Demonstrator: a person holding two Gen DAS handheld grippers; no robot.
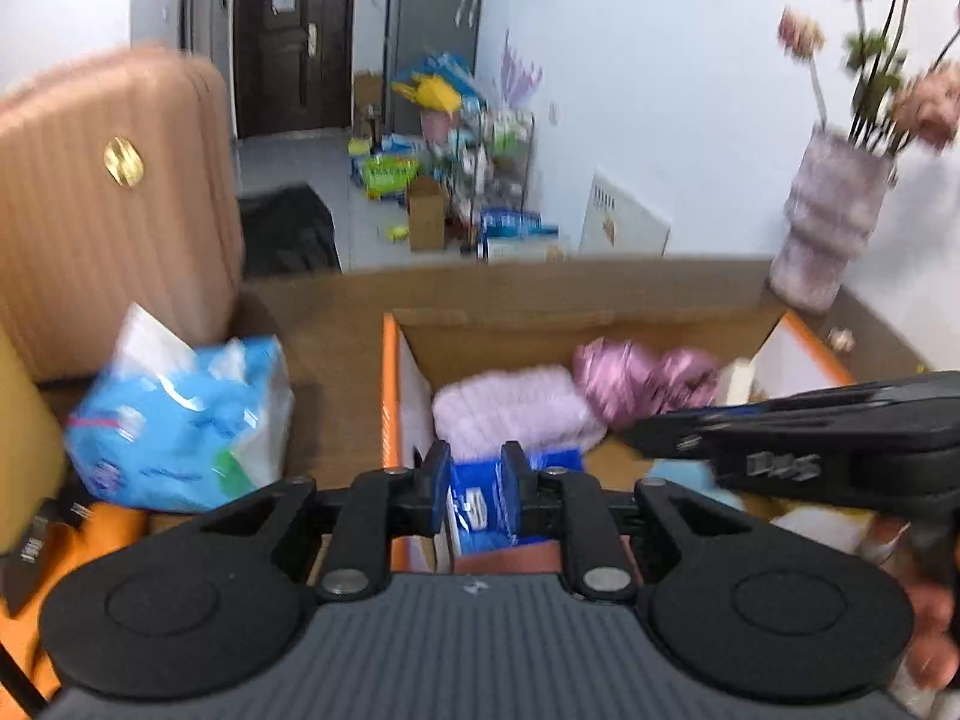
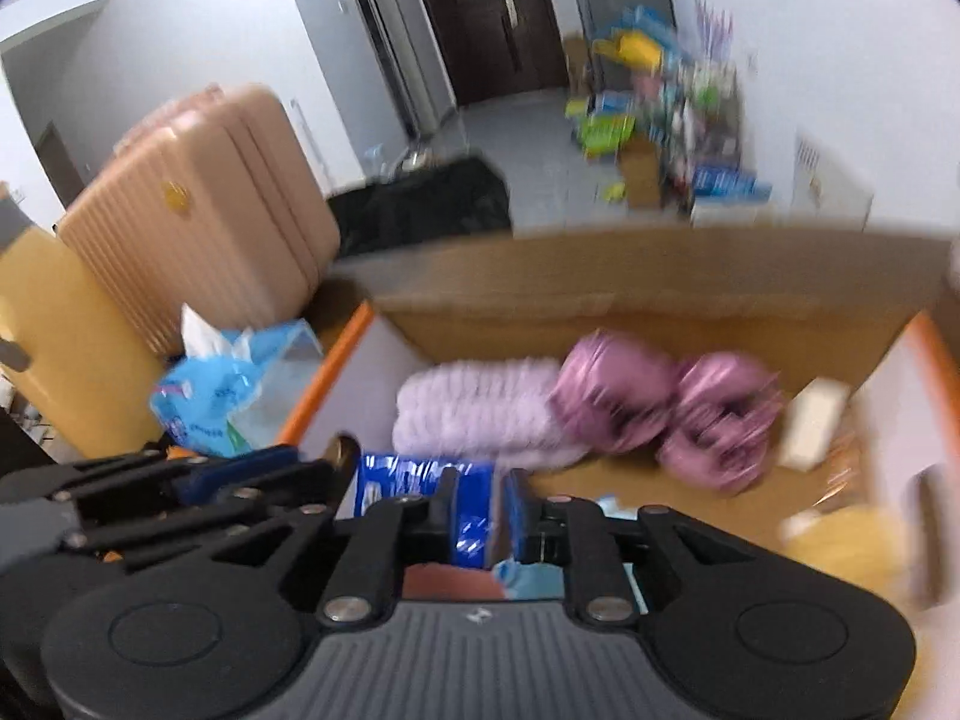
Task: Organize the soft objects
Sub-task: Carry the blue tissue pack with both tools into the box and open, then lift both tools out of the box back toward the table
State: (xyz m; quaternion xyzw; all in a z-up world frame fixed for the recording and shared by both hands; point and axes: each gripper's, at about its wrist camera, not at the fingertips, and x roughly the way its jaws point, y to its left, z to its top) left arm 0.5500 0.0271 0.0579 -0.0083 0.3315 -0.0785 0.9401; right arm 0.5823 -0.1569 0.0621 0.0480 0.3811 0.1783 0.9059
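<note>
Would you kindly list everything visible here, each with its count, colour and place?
cardboard box: one, brown with orange edges, centre, open.
fluffy cloth: one, pale lilac, inside the box, left.
shiny bundles: two, pink-purple, inside the box, right of the cloth.
blue packet: one, blue and white, over the box's near edge, between both grippers' fingers.
plastic bag: one, light blue and white, left of the box.
suitcase: one, pinkish tan, far left.
vase of flowers: one, lilac, right, blurred.
left gripper: one, black, shut on the packet.
right gripper: one, black, shut on the packet.
</note>
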